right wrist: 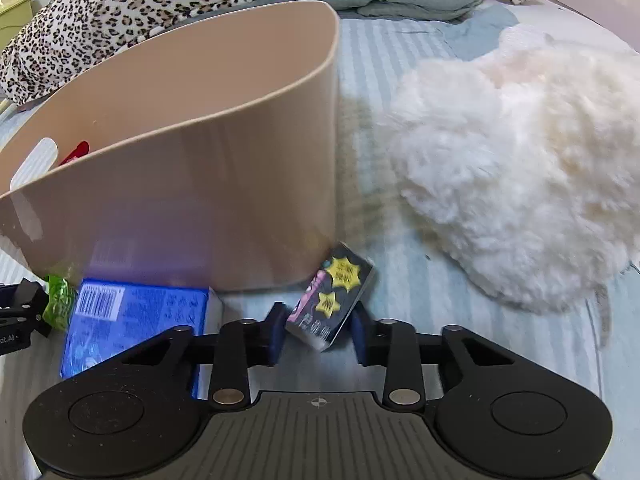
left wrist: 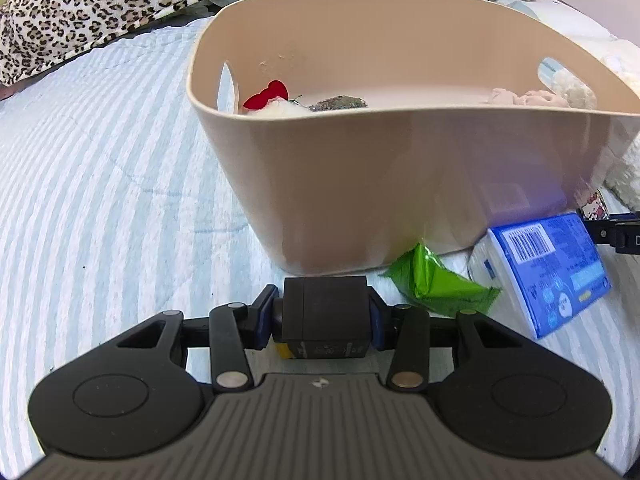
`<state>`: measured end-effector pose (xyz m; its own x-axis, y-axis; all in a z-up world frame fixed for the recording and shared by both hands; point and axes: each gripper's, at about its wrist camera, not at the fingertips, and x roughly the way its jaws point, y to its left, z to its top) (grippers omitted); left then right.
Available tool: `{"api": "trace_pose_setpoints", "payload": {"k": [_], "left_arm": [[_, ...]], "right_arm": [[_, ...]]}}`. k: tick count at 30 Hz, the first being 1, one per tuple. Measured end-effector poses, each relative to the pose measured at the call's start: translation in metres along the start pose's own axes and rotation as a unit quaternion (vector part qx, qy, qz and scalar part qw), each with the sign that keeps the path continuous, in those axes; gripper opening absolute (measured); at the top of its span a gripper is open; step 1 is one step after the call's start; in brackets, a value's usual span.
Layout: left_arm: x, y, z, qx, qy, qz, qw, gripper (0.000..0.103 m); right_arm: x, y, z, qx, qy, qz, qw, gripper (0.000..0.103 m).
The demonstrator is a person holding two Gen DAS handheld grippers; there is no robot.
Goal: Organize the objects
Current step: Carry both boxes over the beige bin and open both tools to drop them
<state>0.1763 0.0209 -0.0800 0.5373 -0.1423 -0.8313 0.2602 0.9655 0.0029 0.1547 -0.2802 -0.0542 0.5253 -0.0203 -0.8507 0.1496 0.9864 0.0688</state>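
Clamping a black cube [left wrist: 325, 322], the left tool [left wrist: 322, 318]; right tool [right wrist: 318, 330] straddles a small starred box [right wrist: 330, 306], not gripping

Left gripper [left wrist: 325, 314]: closed on a black box [left wrist: 325, 320], low over the bed [left wrist: 100, 160].
Basket [left wrist: 400, 184]: beige, just beyond the box; a red bow [left wrist: 267, 94] and plush items show inside.
Green packet [left wrist: 436, 286]: lies at the basket's base.
Blue pack [left wrist: 556, 270]: just right of the packet, barcode up.
Leopard blanket [left wrist: 100, 4]: behind.
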Motion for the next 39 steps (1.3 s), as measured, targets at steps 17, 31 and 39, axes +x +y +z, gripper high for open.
{"api": "trace_pose_setpoints", "payload": {"k": [17, 31, 39], "left_arm": [[-0.059, 0.002, 0.002, 0.008, -0.058, -0.009, 0.9982, 0.047], [-0.115, -0.008, 0.052, 0.005, -0.156, -0.014, 0.9877, 0.047], [-0.084, -0.021, 0.093, 0.013, -0.163, 0.015, 0.9864, 0.047]], "right_arm": [[-0.088, -0.002, -0.012, 0.012, -0.070, 0.063, 0.995, 0.023], [-0.127, 0.023, 0.044, -0.023, -0.154, 0.094, 0.983, 0.023], [-0.110, 0.057, 0.075, -0.055, -0.169, 0.100, 0.979, 0.023]]}}
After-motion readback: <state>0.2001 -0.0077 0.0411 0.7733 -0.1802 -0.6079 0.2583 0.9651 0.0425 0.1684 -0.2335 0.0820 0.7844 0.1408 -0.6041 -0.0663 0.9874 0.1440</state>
